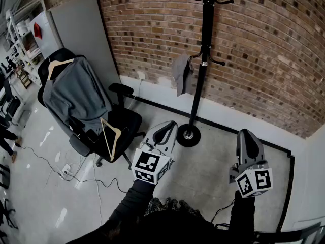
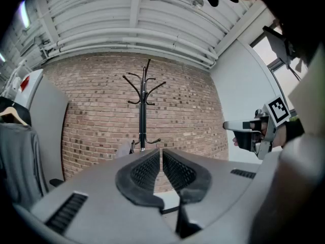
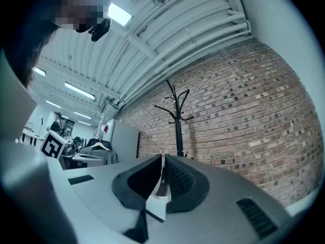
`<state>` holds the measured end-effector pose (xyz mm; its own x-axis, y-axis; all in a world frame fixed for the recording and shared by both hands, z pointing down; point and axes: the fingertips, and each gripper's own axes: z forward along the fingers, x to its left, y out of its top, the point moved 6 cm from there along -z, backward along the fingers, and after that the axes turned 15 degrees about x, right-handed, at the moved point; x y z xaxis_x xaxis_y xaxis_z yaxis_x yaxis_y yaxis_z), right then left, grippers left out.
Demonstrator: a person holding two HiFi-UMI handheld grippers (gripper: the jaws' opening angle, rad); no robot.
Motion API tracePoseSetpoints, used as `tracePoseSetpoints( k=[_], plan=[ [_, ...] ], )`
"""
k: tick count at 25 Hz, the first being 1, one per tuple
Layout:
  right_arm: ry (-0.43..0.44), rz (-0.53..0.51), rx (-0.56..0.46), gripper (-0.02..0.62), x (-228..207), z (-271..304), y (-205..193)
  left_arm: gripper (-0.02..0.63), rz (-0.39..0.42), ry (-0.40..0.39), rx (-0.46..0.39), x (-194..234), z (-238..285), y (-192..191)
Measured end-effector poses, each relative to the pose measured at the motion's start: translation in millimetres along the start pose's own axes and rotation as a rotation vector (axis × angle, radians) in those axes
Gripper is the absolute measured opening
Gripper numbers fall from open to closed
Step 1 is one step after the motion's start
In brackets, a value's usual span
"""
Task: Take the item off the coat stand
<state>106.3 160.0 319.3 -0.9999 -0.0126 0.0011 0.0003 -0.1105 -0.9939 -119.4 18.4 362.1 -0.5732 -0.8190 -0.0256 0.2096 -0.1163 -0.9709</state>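
Observation:
A black coat stand [image 1: 204, 60] rises in front of the brick wall, its round base [image 1: 188, 135] on the floor. A grey item [image 1: 181, 74] hangs from one of its lower hooks on the left side. My left gripper [image 1: 169, 127] hovers low, just left of the base, shut with nothing in it. My right gripper [image 1: 246, 134] is off to the right of the stand, also shut and empty. In the left gripper view the stand [image 2: 142, 111] is straight ahead beyond the closed jaws [image 2: 161, 152], and the grey item [image 2: 125, 148] peeks over them. The right gripper view shows the stand [image 3: 177, 123] ahead.
A black office chair [image 1: 114, 123] at the left carries a grey garment [image 1: 76, 90] and wooden hangers [image 1: 110, 135]. A grey panel [image 1: 84, 29] leans on the wall behind it. Cables [image 1: 61, 171] trail over the floor. A white wall [image 1: 312, 177] closes the right side.

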Motion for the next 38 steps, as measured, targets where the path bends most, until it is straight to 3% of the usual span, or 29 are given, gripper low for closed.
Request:
tracePoseSetpoints(
  k=[12, 27, 38],
  plan=[
    [0.016, 0.033, 0.014, 0.009, -9.3, 16.8, -18.0, 0.008, 0.027, 0.004, 0.029, -1.3, 15.6, -7.6],
    [-0.012, 0.000, 0.007, 0.010, -39.7, 127.6, 0.8, 0.006, 0.022, -0.028, 0.001, 73.8, 114.1, 15.6],
    [-0.032, 0.013, 0.027, 0.011, -51.3, 178.2, 2.5, 0.008, 0.010, -0.033, 0.037, 110.8, 158.8, 12.3]
  ],
)
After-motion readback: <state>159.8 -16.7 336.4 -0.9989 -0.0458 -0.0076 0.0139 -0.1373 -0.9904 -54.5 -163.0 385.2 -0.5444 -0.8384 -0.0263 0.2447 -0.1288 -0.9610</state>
